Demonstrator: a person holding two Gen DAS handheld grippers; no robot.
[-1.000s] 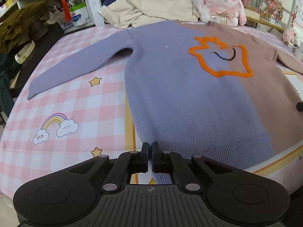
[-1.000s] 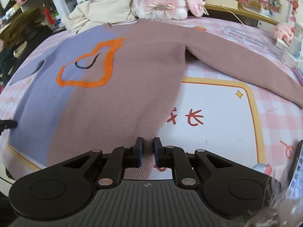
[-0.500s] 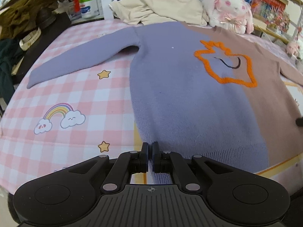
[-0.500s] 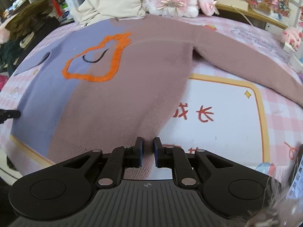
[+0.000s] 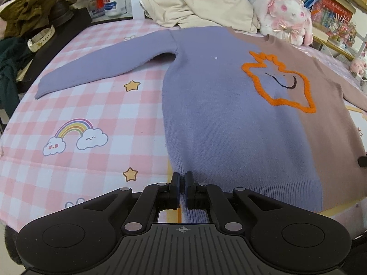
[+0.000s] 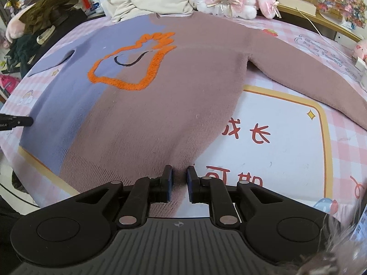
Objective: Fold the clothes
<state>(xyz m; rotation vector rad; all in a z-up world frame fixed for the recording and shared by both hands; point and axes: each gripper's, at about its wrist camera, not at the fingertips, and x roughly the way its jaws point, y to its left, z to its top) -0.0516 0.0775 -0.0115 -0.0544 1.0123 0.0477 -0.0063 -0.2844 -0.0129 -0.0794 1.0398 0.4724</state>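
Note:
A sweater [image 5: 229, 114], purple on one half and mauve-brown on the other, with an orange star outline, lies flat and face up on a pink checked bed sheet [image 5: 91, 105]. Both sleeves are spread out to the sides. My left gripper [image 5: 182, 189] is shut on the purple hem corner. My right gripper [image 6: 179, 184] pinches the mauve hem corner of the sweater [image 6: 183, 91], its jaws a narrow gap apart with knit between them. The left gripper's tip [image 6: 20, 122] shows at the left edge of the right wrist view.
A cream garment [image 5: 201, 6] and a pink plush rabbit [image 5: 286, 16] lie behind the collar. Dark clothes [image 5: 23, 23] are piled at the far left. Shelves with books and trinkets [image 6: 339, 0] line the back. A small plush [image 6: 361, 50] sits at the right.
Both grippers have risen and tilted a little with the hem held, so more of the sweater and bed shows. The sweater has not visibly shifted.

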